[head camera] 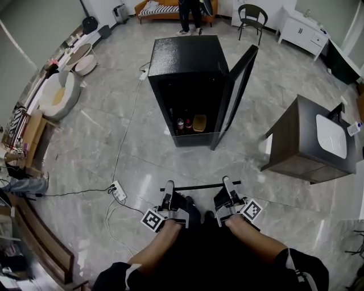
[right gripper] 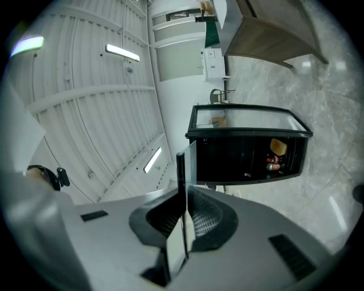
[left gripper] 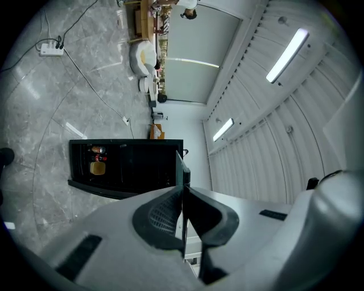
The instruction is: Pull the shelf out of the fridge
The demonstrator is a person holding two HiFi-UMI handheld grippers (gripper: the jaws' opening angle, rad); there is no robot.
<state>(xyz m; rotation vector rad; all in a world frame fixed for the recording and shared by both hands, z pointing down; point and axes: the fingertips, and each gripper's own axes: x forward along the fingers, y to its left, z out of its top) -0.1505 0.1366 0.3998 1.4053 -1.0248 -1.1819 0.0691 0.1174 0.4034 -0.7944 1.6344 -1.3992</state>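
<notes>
L claw [head camera: 168, 188] & R claw [head camera: 226, 184] are both clamped shut on the shelf [head camera: 199, 186], a thin clear pane w/ a dark edge. It spans btwn them, one end in each.

The shelf is out of the fridge [head camera: 185, 62], which stands straight ahead of both claws, well apart. Its door [head camera: 236, 94] is swung open on the R-claw side.

Just left of L claw a power strip [head camera: 119, 191] lies on the floor, w/ a cable [head camera: 126, 133] running ahead-left past the fridge. Ahead-right of R claw is a dark cabinet [head camera: 284, 150] w/ a white basin [head camera: 331, 135] in its top. Far ahead, beyond the fridge, are a standing person [head camera: 190, 14], a chair [head camera: 252, 17] & a white cupboard [head camera: 301, 31]. Far left of L claw are round cushions [head camera: 60, 94].

In the fridge bottom sit a red can [head camera: 180, 125] & a yellow-brown tub [head camera: 199, 122], side by side. Labels too small to read.
</notes>
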